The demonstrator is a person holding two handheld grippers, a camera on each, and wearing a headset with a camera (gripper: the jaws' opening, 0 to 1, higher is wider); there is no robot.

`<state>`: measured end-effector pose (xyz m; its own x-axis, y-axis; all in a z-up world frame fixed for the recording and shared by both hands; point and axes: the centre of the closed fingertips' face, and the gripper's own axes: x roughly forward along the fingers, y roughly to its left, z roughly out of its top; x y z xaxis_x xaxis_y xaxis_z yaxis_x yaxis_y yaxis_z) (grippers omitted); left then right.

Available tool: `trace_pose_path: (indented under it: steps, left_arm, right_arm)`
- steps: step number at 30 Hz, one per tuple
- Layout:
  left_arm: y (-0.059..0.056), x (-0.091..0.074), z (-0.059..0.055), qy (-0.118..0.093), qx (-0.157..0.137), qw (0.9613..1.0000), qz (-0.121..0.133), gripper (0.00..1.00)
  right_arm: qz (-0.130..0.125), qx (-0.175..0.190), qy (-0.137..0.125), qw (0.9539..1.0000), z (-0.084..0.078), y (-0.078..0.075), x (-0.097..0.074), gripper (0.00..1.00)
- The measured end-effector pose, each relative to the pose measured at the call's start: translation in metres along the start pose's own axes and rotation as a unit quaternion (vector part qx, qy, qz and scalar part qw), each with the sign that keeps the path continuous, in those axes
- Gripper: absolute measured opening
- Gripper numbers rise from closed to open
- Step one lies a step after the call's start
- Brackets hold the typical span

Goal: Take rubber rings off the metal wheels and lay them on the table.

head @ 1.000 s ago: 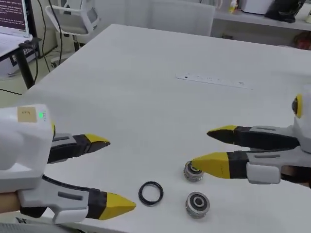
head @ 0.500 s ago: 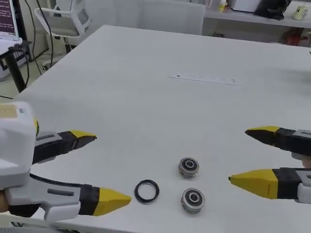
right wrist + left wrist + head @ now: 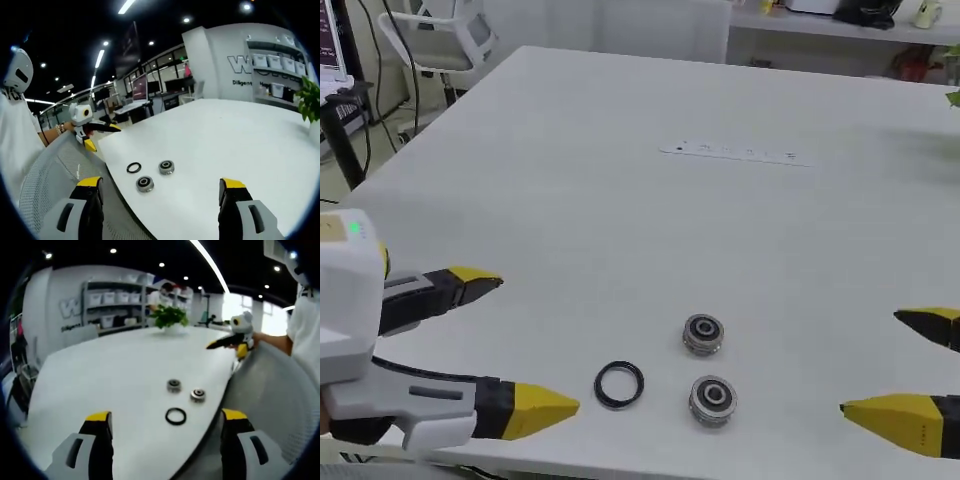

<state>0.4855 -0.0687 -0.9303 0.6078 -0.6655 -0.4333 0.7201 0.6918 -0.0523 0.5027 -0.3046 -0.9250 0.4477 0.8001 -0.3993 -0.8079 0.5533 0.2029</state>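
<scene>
Near the surface (image 3: 620, 180) edge, rubber ring (image 3: 619, 385) and wheels (image 3: 703, 333) lie clear; right claw (image 3: 872, 362), wide, has withdrawn rightward; left claw (image 3: 538, 343) wide.

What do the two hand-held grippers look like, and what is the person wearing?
They match. The left hand-held gripper and the right hand-held gripper both have white and grey bodies, with black jaws that taper to pointed yellow tips. The person wears a white short-sleeved top, seen in the left gripper view.
</scene>
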Motion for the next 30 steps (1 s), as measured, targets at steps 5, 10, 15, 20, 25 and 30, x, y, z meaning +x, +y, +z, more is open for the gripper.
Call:
trace_pose_path:
  steps: [5,10,15,20,25,30]
  left_arm:
    - [0.001,0.000,-0.007,0.014,-0.007,0.9999,0.002,0.90]
    - [0.000,0.001,-0.009,0.015,-0.013,0.9998,-0.002,0.92]
    - [-0.001,0.002,-0.010,0.017,-0.016,0.9997,-0.006,0.92]
    - [-0.002,0.003,-0.011,0.017,-0.019,0.9996,-0.011,0.92]
    - [-0.002,0.003,-0.009,0.016,-0.013,0.9997,-0.012,0.90]
    - [-0.008,0.004,-0.001,-0.003,-0.010,0.9997,-0.021,0.84]
  right_arm:
    - [-0.016,0.011,0.018,0.9997,-0.015,-0.004,-0.002,0.94]
    - [-0.025,0.030,0.035,0.9986,-0.028,-0.006,0.000,0.94]
    - [-0.032,0.046,0.045,0.9974,-0.037,-0.008,0.003,0.93]
    - [-0.026,0.048,0.077,0.9955,-0.048,-0.004,0.005,0.91]
    - [-0.027,0.042,0.093,0.9944,-0.052,-0.003,0.004,0.91]
    - [-0.025,0.036,0.110,0.9930,-0.056,-0.002,0.004,0.89]
